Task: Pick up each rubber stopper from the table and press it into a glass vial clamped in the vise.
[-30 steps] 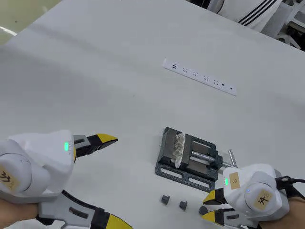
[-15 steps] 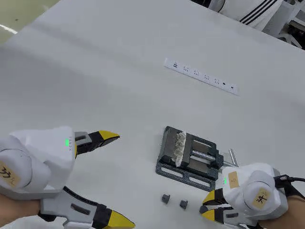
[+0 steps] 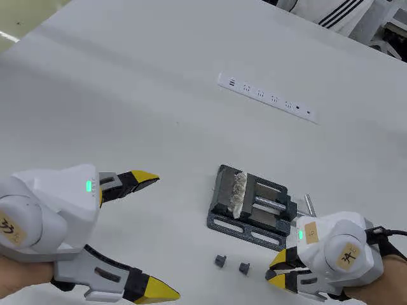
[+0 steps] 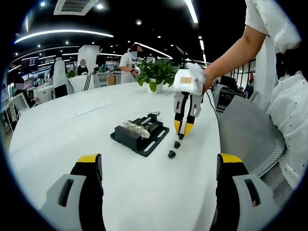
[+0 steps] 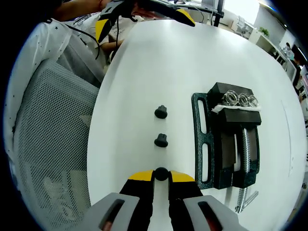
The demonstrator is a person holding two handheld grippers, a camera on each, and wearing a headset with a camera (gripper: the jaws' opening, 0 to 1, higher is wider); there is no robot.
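The dark vise [image 3: 251, 206] stands on the white table and clamps a row of glass vials [image 5: 239, 99] in white padding. Two black rubber stoppers [image 3: 220, 260] [image 3: 244, 268] lie in front of it. My right gripper [image 3: 273, 270] is low over the table just right of them, shut on a third stopper [image 5: 161, 174] between its yellow tips. In the left gripper view the right gripper [image 4: 182, 131] points straight down beside the vise [image 4: 139, 134]. My left gripper [image 3: 152, 235] hovers to the left, wide open and holding nothing.
A white power strip [image 3: 264, 96] lies on the table beyond the vise. The vise's screw handle [image 5: 246, 159] sticks out toward the right gripper. A grey mesh chair [image 5: 48, 144] stands past the table's near edge. People and desks are in the background.
The right gripper's jaws have drawn closer together around the third stopper. The left gripper has hardly moved. The head camera has shifted slightly.
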